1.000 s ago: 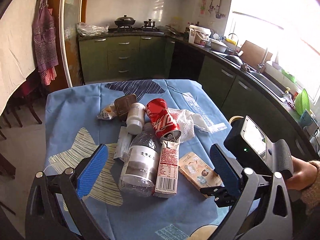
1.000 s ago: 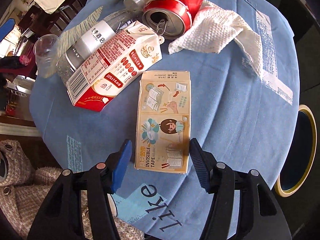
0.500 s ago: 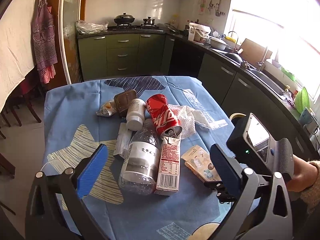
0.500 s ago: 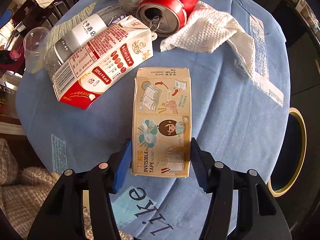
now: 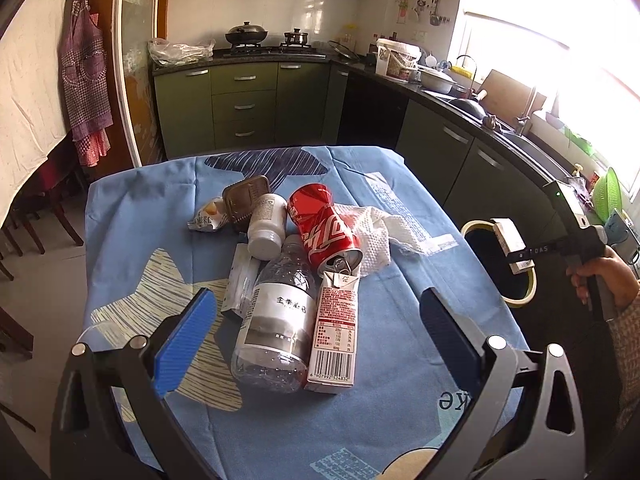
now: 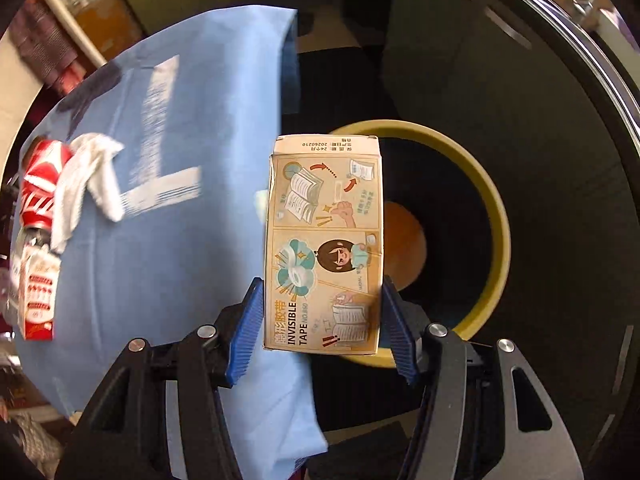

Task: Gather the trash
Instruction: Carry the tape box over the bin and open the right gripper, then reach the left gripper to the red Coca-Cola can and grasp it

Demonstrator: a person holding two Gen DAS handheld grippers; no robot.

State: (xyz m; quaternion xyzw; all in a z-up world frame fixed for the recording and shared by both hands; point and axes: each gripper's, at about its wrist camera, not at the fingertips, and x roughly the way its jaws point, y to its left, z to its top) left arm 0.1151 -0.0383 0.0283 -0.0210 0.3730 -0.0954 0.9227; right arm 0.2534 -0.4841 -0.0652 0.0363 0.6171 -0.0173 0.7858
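Box (image 6: 324, 240), tan cardboard w/ cartoon print, "INVISIBLE TAPE", pinched in right gripper (image 6: 322, 330); left gripper (image 5: 316, 344) spread.

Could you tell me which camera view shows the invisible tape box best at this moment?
The right wrist view: the tape box fills the centre, printed face legible, clamped in the right claw over the yellow-rimmed bin. The left wrist view shows it small, edge-on at the right.
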